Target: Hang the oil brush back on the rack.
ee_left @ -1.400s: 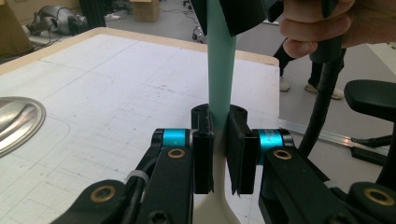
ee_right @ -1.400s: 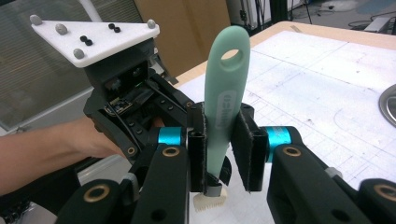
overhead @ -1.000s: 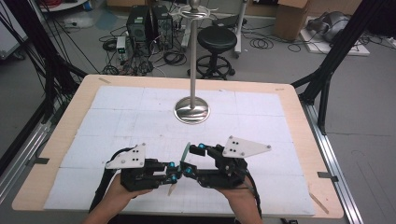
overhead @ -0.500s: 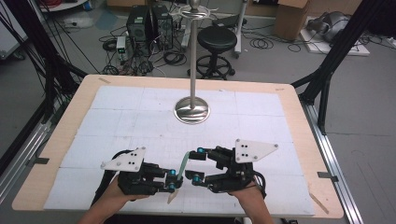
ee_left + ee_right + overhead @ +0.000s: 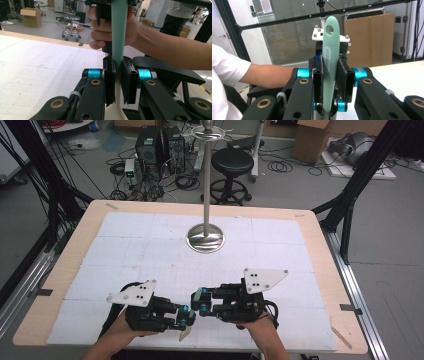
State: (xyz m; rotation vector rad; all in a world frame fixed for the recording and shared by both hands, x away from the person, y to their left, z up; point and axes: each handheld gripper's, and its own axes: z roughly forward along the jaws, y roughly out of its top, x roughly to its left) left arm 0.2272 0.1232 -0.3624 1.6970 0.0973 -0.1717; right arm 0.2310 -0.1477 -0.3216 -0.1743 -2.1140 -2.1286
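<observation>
A spatula with a teal handle point(image 5: 329, 52) and a cream blade point(image 5: 185, 335) is held between both grippers near the table's front edge. My left gripper point(image 5: 118, 82) is shut on it where the teal handle point(image 5: 119, 30) meets the cream part, and the blade hangs below the jaws. My right gripper point(image 5: 330, 82) faces the left gripper point(image 5: 186, 316) from the right. Its jaws have just been closing, and both pads now press on the handle, whose end with the hanging hole sticks up beyond them. In the high view the right gripper point(image 5: 200, 302) is almost tip to tip with the left.
A metal stand point(image 5: 205, 240) with a round base and a tall pole stands at the middle back of the wooden table point(image 5: 320, 245), which is covered with white sheets point(image 5: 125, 245). A stool and computer gear stand on the floor beyond it.
The right gripper's jaws have narrowed from wide open onto the teal handle, and that hand shifted slightly. The left gripper has kept still with its grip on the spatula.
</observation>
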